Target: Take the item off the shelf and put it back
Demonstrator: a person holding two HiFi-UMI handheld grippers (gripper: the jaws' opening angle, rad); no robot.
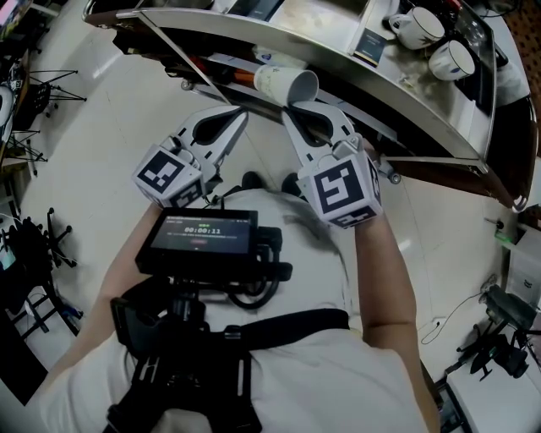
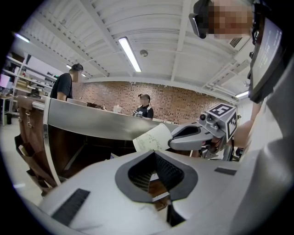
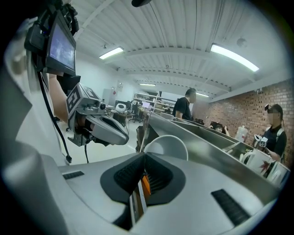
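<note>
Your right gripper [image 1: 296,107] is clenched on the white paper cup [image 1: 286,84]: the jaws stand almost together, with only the thin wall at the cup's rim pinched between their tips. The cup hangs on its side in the air, its open mouth toward that gripper and its base pointing to your left. It is off the steel shelf [image 1: 254,35], held just in front of the shelf's curved front edge. Your left gripper [image 1: 239,116] sits beside the right one, a little lower and near the cup without touching it; its jaws are closed together on nothing. Farther along the shelf to your right, two white mugs [image 1: 420,25] stand side by side, well apart from the cup. Below both grippers, the small monitor [image 1: 201,239] on your chest rig faces up at you
</note>
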